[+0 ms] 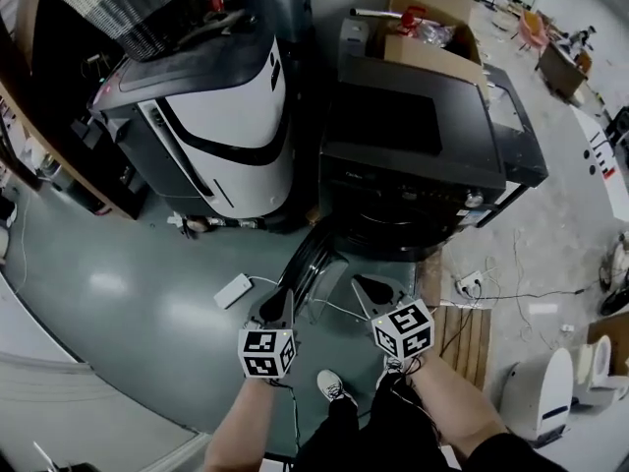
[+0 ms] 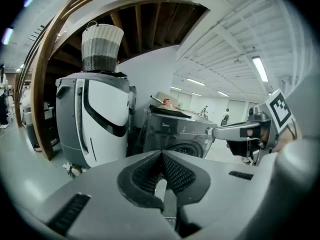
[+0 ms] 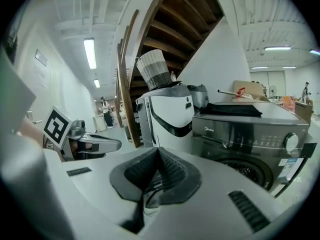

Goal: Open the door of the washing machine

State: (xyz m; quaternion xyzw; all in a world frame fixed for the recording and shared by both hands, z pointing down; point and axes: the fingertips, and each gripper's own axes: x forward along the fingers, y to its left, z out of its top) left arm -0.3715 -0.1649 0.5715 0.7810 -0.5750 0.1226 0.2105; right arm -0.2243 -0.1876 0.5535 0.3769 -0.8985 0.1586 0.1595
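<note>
The left tool (image 1: 278, 305) and right tool (image 1: 379, 291), both closed and empty, hover side by side before the dark washing machine (image 1: 413, 150) (round door (image 3: 248, 170) shut), which stands beside a white appliance (image 1: 221, 116).

The washing machine (image 1: 413, 150), upper centre of the head view, has a dark, smooth casing with a satin sheen. Left of it, a white-and-grey appliance (image 1: 231, 116) looks like glossy plastic, with a woven wicker basket (image 1: 138, 8) on top. The cardboard box (image 1: 432, 23) is matt brown. The floor (image 1: 108, 283) is smooth and shiny.
</note>
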